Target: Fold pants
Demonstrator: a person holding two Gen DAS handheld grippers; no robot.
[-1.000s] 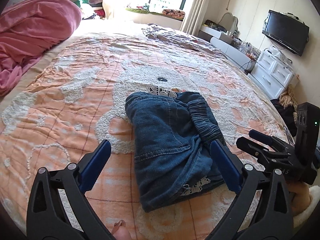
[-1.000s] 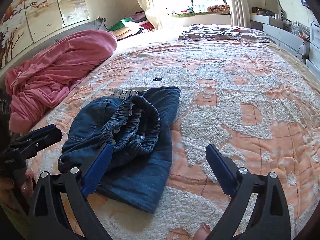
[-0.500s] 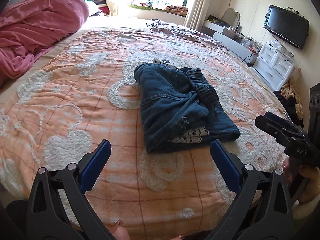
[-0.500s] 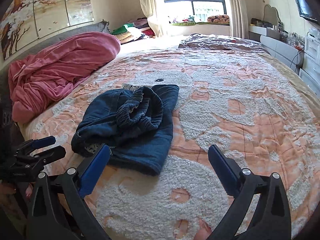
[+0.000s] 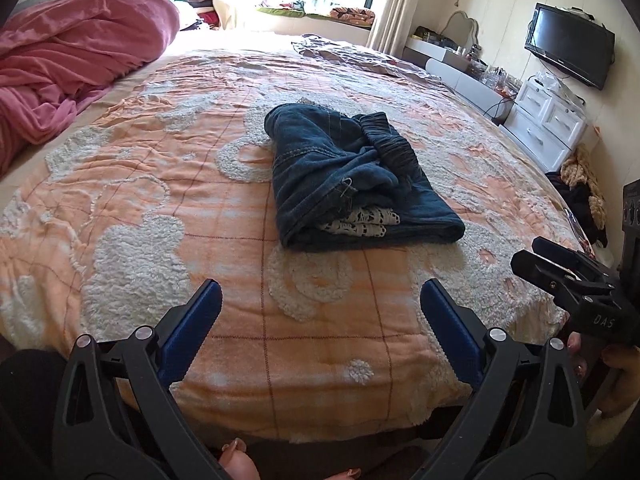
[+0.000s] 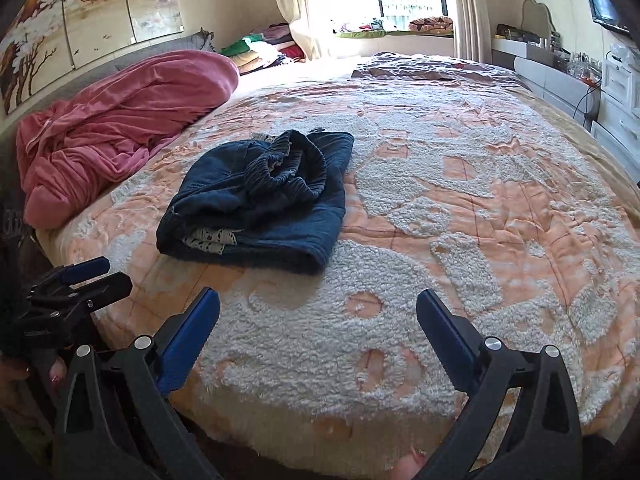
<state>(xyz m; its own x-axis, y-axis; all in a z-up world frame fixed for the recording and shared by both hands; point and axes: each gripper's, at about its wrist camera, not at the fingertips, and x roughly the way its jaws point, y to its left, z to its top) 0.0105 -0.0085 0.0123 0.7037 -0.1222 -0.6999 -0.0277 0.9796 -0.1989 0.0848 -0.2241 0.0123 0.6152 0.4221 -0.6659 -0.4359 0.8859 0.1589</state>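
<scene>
Dark blue denim pants (image 5: 344, 176) lie folded in a thick bundle on the orange and white bedspread (image 5: 160, 208), with the elastic waistband bunched on top and white lace trim showing at the near edge. In the right wrist view the same pants (image 6: 260, 200) sit left of centre. My left gripper (image 5: 320, 292) is open over the bed's near edge, well short of the pants, holding nothing. My right gripper (image 6: 318, 300) is open too, also back from the pants and empty. Each gripper shows at the side of the other's view.
A crumpled pink blanket (image 5: 68, 56) lies on the bed's left side. A grey-purple cloth (image 6: 432, 66) lies at the far end near the window. White drawers (image 5: 552, 120) and a wall TV (image 5: 570, 44) stand to the right, with clothes on the floor beside the bed.
Both grippers have pulled back from the folded pants toward the bed's near edge and risen. The pants lie where they were. Both grippers stayed open.
</scene>
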